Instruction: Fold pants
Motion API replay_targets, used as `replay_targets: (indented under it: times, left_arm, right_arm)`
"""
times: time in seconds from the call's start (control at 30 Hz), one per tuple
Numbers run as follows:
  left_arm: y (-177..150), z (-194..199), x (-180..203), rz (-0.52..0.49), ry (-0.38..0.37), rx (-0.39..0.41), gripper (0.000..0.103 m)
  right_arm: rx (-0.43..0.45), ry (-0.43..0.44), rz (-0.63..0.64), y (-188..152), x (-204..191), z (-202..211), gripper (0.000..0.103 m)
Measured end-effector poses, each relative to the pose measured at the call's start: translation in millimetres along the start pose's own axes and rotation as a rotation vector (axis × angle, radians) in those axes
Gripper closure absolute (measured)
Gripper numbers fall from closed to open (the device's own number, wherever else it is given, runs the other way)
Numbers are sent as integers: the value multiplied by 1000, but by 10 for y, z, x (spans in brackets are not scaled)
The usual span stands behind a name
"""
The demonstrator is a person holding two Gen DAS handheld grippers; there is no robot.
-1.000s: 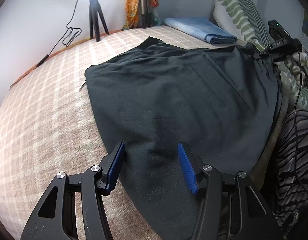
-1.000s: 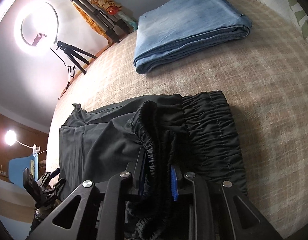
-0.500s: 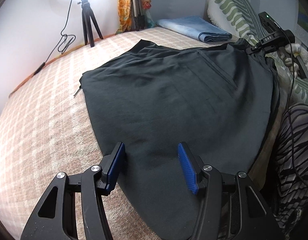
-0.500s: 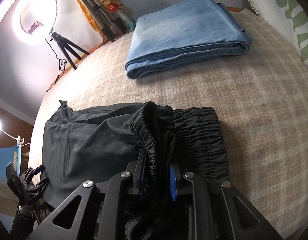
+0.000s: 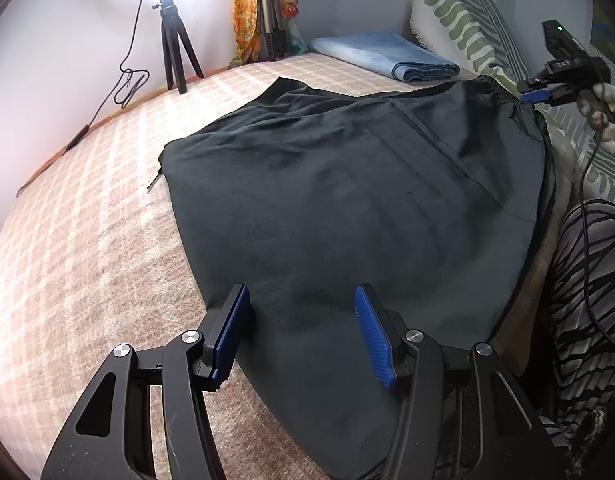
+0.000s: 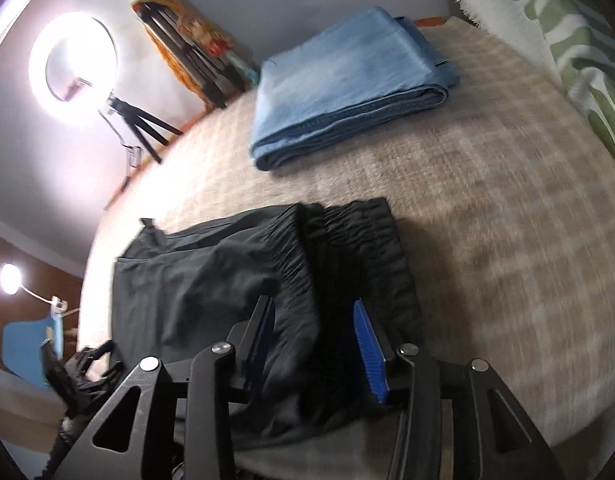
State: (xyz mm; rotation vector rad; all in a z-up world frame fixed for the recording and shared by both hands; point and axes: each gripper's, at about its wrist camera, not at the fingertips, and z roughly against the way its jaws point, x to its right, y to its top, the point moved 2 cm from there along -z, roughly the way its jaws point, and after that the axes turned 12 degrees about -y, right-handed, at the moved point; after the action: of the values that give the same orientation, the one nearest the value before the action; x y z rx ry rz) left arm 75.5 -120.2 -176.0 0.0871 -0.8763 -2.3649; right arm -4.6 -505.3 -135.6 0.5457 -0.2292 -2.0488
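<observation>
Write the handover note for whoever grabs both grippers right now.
Left gripper: open, holding nothing, over the near end of the pants.
Right gripper: open, straddling the waistband without pinching it.
Pants: black, spread on the bed, one layer folded over the other, waistband bunched at the right end.
Folded jeans sit apart, farther up the bed near the pillow.
Done: pants appear folded in half lengthwise.
Left: probably regrip an end and fold across into a compact stack.
</observation>
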Motion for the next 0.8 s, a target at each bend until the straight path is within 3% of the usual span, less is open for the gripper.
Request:
replay_targets:
  times: [0.07,0.23,0.3,0.33,0.43,0.57,0.73,0.8]
  left_arm:
    - [-1,0,-4,-2,-2,0,49]
    - [6,-3,-19,6,-7,-2,49]
    - [7,0,-30,11,-6,-2,49]
    - [7,6,-36,14,-5,-2,49]
    - [2,33,-63,14,0,0,49]
    - [-37,37,-121,18,8,-11,48]
    - [-87,67,-162,19,10,-15,46]
    - [-86,75,-173,17,12,-20,46]
  right_arm:
    - [2,7,17,-84,-55,77,59]
    - [-26,-95,54,-183,-118,-9,58]
    - [-16,-57,46,-176,-127,-26,66]
    - [-12,-43,43,-178,-144,-29,80]
    - [2,-8,47,-192,-210,60,93]
    - [-26,87,11,-222,-187,194,95]
    - [-93,-30,47,-339,-67,55,95]
    - [-101,-73,88,-331,-74,41,91]
